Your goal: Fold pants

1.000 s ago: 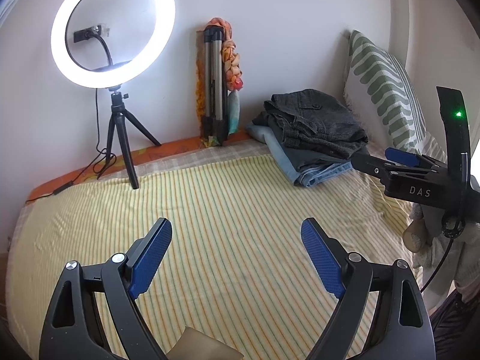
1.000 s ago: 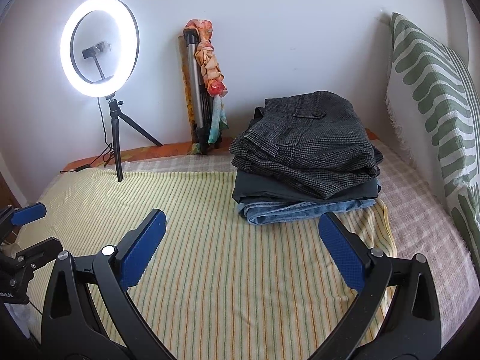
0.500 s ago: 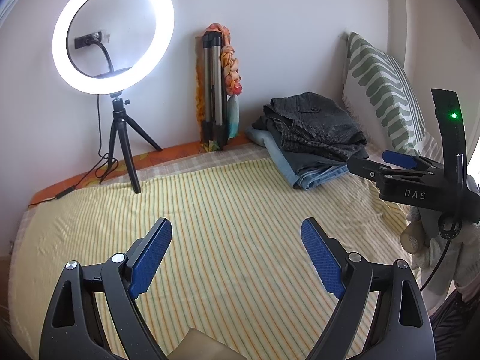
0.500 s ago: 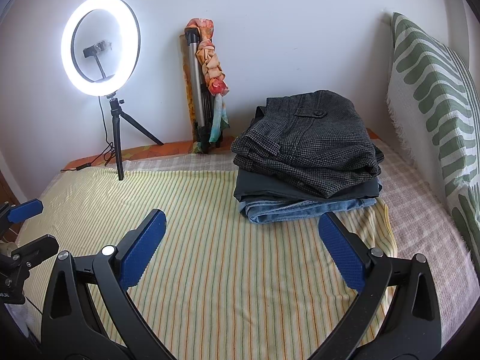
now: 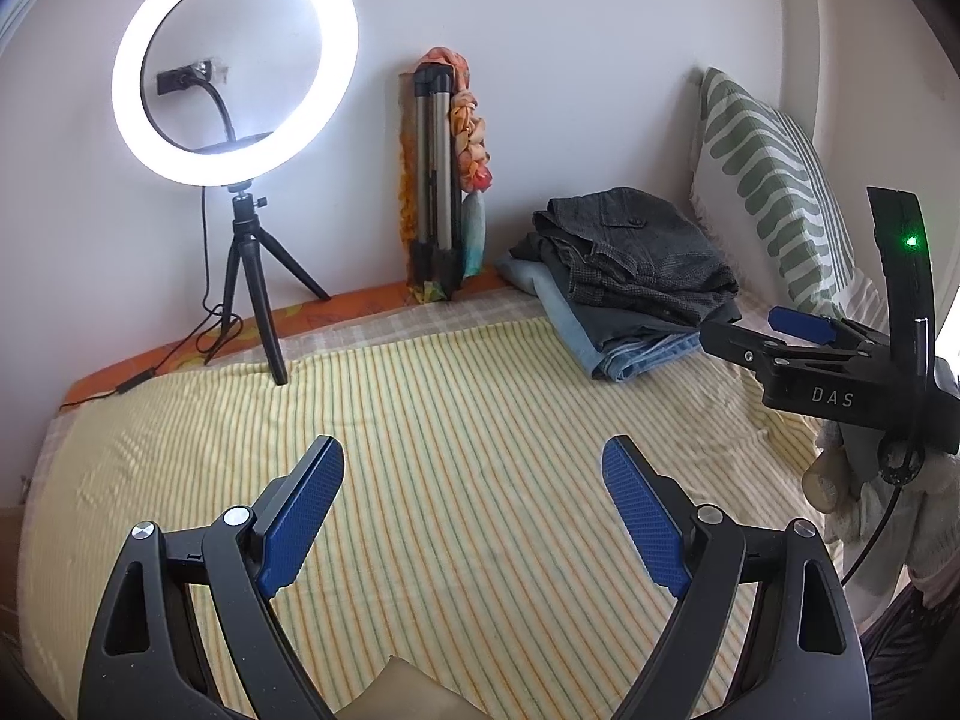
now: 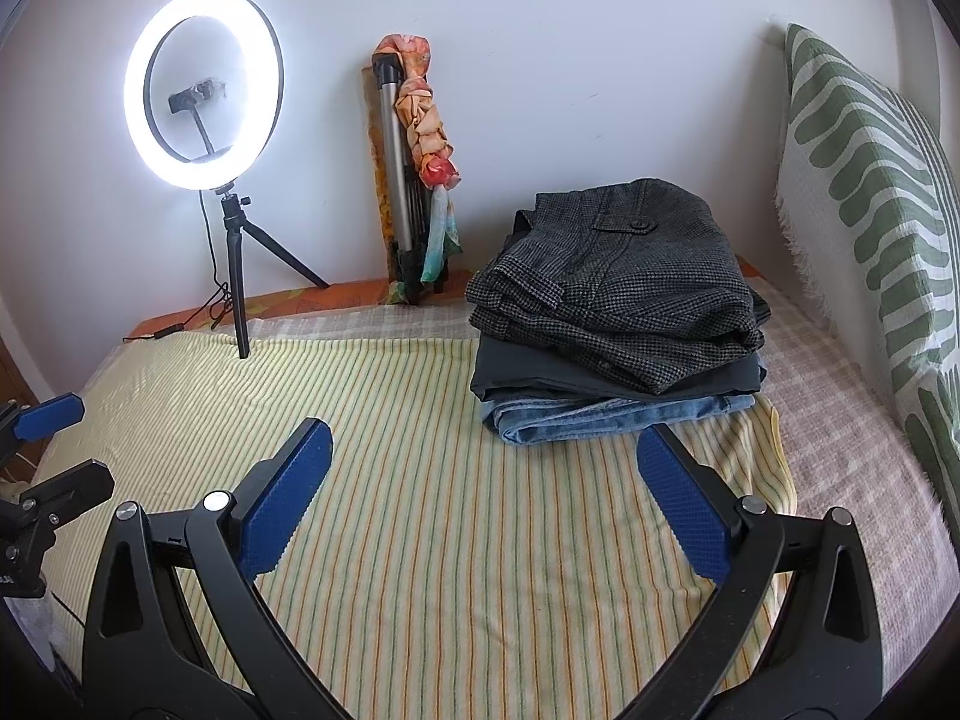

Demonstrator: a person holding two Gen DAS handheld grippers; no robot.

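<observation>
A stack of folded pants (image 6: 618,312) lies at the back right of the bed: dark grey checked pants (image 5: 636,252) on top, a black pair under them, blue jeans (image 6: 606,414) at the bottom. My left gripper (image 5: 474,468) is open and empty above the striped yellow bedspread (image 5: 450,396). My right gripper (image 6: 483,447) is open and empty, a little in front of the stack. The right gripper also shows in the left wrist view (image 5: 774,330), beside the stack. The left gripper shows at the left edge of the right wrist view (image 6: 51,444).
A lit ring light (image 5: 234,60) on a small black tripod (image 5: 246,288) stands at the back left. A folded tripod with an orange cloth (image 5: 444,180) leans on the wall. A green-patterned pillow (image 6: 876,192) stands at the right. A cable (image 5: 180,348) runs along the bed's back edge.
Both grippers have drawn back slightly from the wall and stack; both stay open and empty. The pants stack has not moved.
</observation>
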